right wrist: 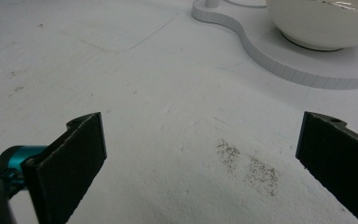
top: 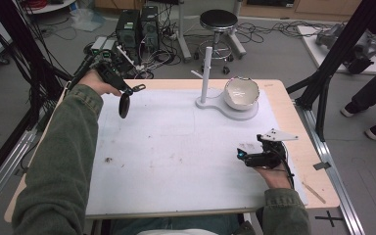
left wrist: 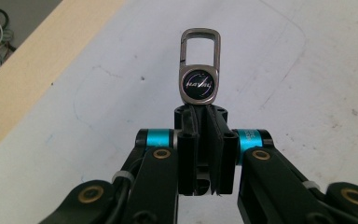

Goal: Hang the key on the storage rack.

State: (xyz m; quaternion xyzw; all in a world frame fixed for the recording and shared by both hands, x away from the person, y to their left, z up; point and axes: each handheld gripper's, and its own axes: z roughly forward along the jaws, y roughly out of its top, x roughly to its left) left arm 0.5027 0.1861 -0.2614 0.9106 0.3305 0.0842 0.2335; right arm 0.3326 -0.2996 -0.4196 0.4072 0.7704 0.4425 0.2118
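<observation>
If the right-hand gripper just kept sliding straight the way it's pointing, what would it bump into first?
Probably the white stand base under the bowl. The open right gripper looks across bare white mat toward it, though depth is hard to judge.

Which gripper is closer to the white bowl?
The right gripper. It rests on the table just in front of the white bowl, jaws open. The left gripper is up at the table's far left corner, shut on a keychain.
</observation>
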